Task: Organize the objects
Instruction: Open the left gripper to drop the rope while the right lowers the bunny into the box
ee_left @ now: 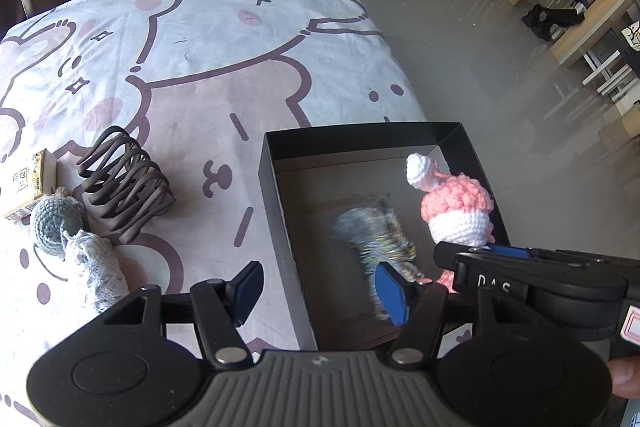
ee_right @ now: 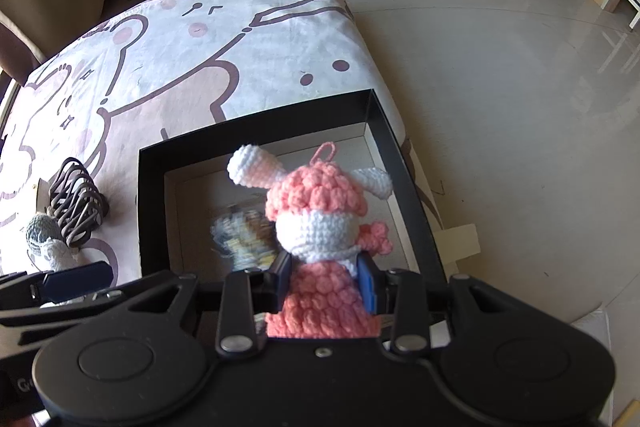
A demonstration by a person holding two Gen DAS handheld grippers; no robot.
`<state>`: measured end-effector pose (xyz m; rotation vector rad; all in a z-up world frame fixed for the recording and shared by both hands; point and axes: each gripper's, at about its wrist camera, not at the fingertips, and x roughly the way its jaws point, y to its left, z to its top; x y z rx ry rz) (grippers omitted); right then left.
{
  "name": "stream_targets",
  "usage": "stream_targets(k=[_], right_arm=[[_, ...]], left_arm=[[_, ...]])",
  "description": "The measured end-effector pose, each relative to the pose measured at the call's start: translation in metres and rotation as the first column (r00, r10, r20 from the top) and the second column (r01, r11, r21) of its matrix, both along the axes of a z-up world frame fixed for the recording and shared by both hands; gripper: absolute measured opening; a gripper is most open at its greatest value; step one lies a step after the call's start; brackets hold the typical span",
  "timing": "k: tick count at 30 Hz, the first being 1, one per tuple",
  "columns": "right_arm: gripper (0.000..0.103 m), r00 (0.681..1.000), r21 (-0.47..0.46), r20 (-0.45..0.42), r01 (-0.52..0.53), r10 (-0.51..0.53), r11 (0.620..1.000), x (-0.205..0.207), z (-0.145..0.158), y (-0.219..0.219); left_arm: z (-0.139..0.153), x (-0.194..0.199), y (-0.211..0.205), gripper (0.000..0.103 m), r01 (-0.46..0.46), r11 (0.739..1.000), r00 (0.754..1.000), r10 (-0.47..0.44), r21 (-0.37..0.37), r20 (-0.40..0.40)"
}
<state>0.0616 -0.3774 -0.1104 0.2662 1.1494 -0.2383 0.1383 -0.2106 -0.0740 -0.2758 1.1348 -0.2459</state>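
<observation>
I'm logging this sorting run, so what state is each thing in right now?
Left gripper: open, holding nothing.
Right gripper: shut on the pink crochet doll, over the box.
Black box: open, lidless.
Blurred colourful item: inside the box.
Coil spring: on the cloth, outside the box.
Grey crochet toy: outside the box.

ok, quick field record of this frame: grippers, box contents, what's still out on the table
right gripper: shut on pink and white crochet doll, held above the black box
left gripper: open, empty, over the box's near-left wall
in box: one motion-blurred multicoloured item, identity unclear
on tablecloth, left of box: dark wire rack, grey-blue crochet toy, pale crochet piece, small carton
</observation>
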Motion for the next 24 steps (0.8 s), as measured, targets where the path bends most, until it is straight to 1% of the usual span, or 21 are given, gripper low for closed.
stream_targets(k=[6, 7, 10, 12, 14, 15, 16, 17, 21, 24], right_arm=[[0.036, 1.000, -0.020, -0.020, 0.006, -0.007, 1.000, 0.0023, -0.0025, 0.0023], [0.036, 1.000, -0.031, -0.026, 0.011, -0.012, 0.999, 0.0022, -0.0029, 0.0017], [0.036, 0.999, -0.106, -0.041, 0.000, -0.005, 0.994, 0.0020, -0.0043, 0.0027], [0.036, 0.999, -0.095, -0.040, 0.000, -0.004, 0.996, 0.0011, -0.0053, 0.0002], [0.039, 0.999, -0.085, -0.035, 0.006, -0.009, 0.996, 0.0008, -0.0059, -0.0018], [0.042, 1.000, -0.103, -0.025, 0.011, -0.013, 0.995, 0.0003, -0.0056, -0.0014], [0.052, 1.000, -0.128, -0.019, 0.017, -0.019, 0.992, 0.0000, -0.0048, -0.0013], [0.054, 1.000, -0.148, -0.014, 0.019, -0.021, 0.989, -0.0003, -0.0038, -0.0013], [0.053, 1.000, -0.125, -0.010, 0.028, -0.030, 0.992, -0.0015, -0.0022, -0.0053], [0.052, 1.000, -0.129, -0.016, 0.019, -0.021, 0.991, -0.0034, -0.0022, -0.0054]], left_arm=[[-0.0003, -0.0002, -0.0009, 0.063, 0.023, 1.000, 1.000, -0.023, 0.010, -0.001], [0.0000, -0.0003, -0.0006, 0.063, 0.024, 1.000, 1.000, -0.024, 0.009, 0.000], [-0.0001, -0.0004, -0.0005, 0.063, 0.023, 1.000, 1.000, -0.023, 0.003, 0.000], [-0.0002, -0.0005, -0.0014, 0.063, 0.026, 1.000, 1.000, -0.026, 0.000, -0.001], [0.0001, -0.0004, -0.0034, 0.063, 0.029, 1.000, 1.000, -0.029, 0.004, -0.001], [-0.0001, -0.0006, -0.0040, 0.063, 0.032, 0.999, 0.999, -0.032, 0.006, -0.002], [-0.0003, -0.0006, -0.0045, 0.063, 0.035, 0.999, 0.999, -0.035, 0.009, -0.002], [-0.0004, -0.0003, -0.0050, 0.063, 0.036, 0.999, 0.999, -0.036, 0.013, -0.003], [-0.0003, -0.0001, -0.0050, 0.063, 0.035, 0.999, 0.999, -0.034, 0.016, -0.009], [0.0004, -0.0007, -0.0059, 0.063, 0.041, 0.999, 0.999, -0.041, 0.020, -0.009]])
